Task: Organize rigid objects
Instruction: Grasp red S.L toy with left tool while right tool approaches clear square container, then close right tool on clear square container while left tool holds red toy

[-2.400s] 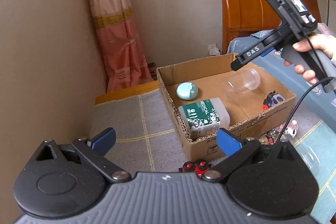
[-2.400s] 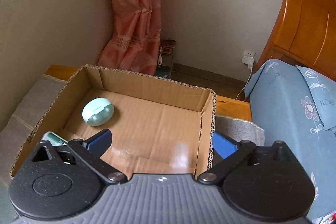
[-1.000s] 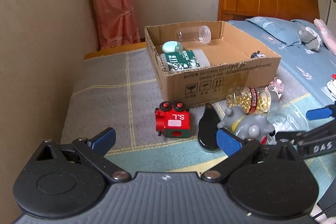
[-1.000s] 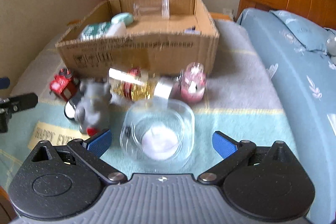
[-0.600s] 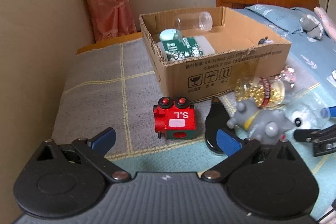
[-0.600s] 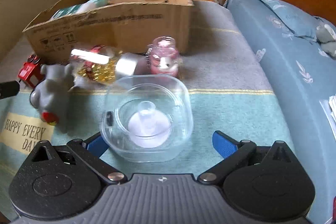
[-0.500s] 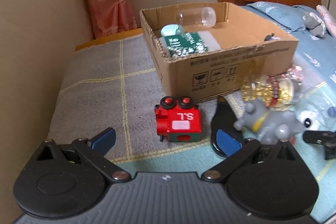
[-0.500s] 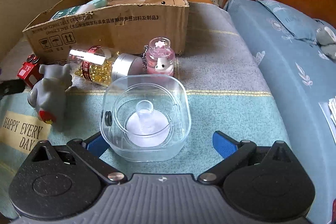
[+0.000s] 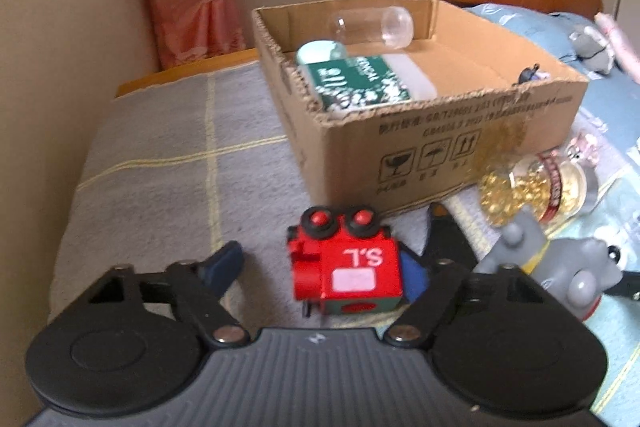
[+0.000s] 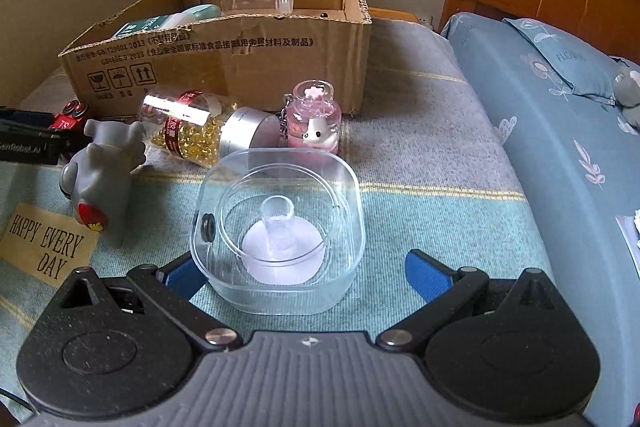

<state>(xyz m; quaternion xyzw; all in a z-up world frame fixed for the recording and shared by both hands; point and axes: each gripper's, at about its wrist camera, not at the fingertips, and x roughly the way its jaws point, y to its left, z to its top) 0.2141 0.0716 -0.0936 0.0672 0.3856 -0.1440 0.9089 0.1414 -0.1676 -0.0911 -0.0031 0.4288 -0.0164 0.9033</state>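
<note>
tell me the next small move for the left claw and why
Probably finish closing on the red toy train. The left claw has just been closing with the train between its fingers; the right pad sits against the train's side, but a gap remains at the left pad. Once gripped, it can go to the cardboard box.

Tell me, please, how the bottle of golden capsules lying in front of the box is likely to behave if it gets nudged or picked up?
The capsule bottle lies on its side and looks round, so a nudge would probably roll it. Its clear wall looks smooth and glossy, so pads might slip. It appears only part full, so the capsules would likely shift as it tilts.
</note>
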